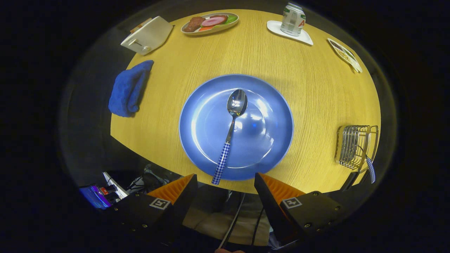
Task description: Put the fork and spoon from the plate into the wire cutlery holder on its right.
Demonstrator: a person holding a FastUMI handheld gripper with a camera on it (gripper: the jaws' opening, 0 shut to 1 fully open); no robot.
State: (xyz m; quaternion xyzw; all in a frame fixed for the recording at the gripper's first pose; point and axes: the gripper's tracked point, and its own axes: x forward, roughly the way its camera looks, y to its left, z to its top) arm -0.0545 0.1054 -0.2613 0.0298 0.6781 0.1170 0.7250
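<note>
Just ahead of the open, empty gripper (225, 181), the steel spoon with a blue checked handle (230, 135) lies on the round blue plate (197, 130), handle end pointing between the orange fingers (174, 188), bowl away. Right: the wire cutlery holder (355, 147), a checked handle already inside.
</note>
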